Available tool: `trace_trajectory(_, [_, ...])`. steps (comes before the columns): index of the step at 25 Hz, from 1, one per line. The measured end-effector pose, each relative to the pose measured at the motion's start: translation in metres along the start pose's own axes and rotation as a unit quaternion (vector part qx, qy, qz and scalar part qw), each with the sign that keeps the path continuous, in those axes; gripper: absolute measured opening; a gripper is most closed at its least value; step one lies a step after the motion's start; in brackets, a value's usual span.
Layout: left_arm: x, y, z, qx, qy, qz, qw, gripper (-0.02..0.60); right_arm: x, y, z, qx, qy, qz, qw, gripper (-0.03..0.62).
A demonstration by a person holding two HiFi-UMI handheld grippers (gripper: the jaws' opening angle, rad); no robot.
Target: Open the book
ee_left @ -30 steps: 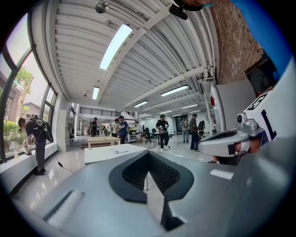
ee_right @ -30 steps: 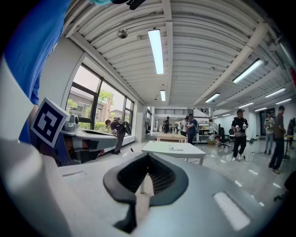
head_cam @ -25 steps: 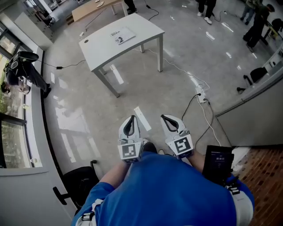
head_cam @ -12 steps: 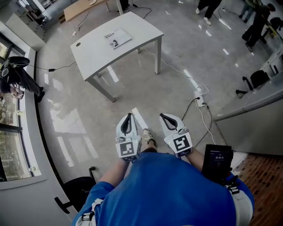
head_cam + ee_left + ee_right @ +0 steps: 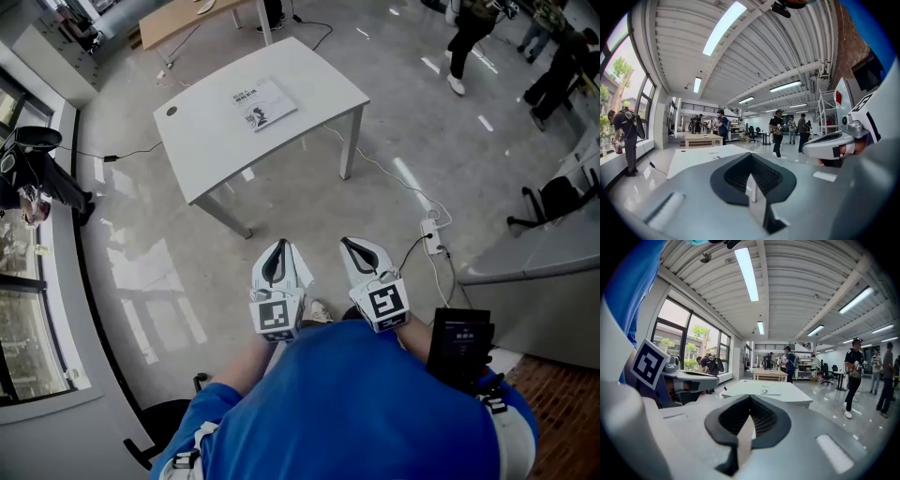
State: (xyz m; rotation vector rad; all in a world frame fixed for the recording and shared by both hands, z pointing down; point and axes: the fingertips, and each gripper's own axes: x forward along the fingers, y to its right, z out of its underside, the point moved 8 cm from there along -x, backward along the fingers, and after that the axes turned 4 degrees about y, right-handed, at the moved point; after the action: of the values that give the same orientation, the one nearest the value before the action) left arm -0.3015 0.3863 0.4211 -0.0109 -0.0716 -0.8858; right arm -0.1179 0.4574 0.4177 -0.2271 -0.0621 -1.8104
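Meanwhile the white table [image 5: 314,75] has drawn nearer in the head view. The closed book [image 5: 262,102] lies on it at twelve o'clock, well apart from the left gripper [image 5: 278,251] and right gripper [image 5: 351,247]. Both grippers' jaws are pressed together, empty. Judging by this, the approach is unfinished and the opening is not yet begun.

**Closed jaws face a white table**

The left gripper [image 5: 750,158] has its jaws pressed together with nothing between them. Beyond its tips stands a white table [image 5: 701,159]. The right gripper [image 5: 829,144] is alongside at the right. Several people [image 5: 778,133] stand farther back, and another person [image 5: 626,138] stands by the windows [image 5: 618,79].
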Motion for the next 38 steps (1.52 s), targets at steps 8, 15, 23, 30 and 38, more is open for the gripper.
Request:
trace_trajectory(8, [0.067, -0.024, 0.001, 0.013, -0.019, -0.012, 0.9997, 0.006, 0.062, 0.046, 0.003, 0.020, 0.002, -0.012, 1.000, 0.003])
trace_trajectory(15, [0.166, -0.037, 0.000, 0.028, -0.037, -0.042, 0.9981, 0.006, 0.141, 0.122, -0.004, 0.023, 0.022, -0.043, 0.999, 0.003])
trace_trajectory(23, [0.248, -0.034, -0.007, 0.036, -0.065, -0.088, 0.9933, 0.006, 0.191, 0.197, -0.003, 0.032, 0.019, -0.078, 0.996, 0.003])
trace_trajectory(30, [0.329, -0.042, -0.001, 0.036, -0.093, -0.105, 0.9894, 0.006, 0.256, 0.251, 0.009, 0.052, 0.002, -0.103, 0.993, 0.003])
trace_trajectory(38, [0.395, -0.086, 0.021, 0.021, -0.112, -0.102, 0.9883, 0.006, 0.335, 0.275, 0.012, 0.050, -0.017, -0.103, 0.993, 0.003])
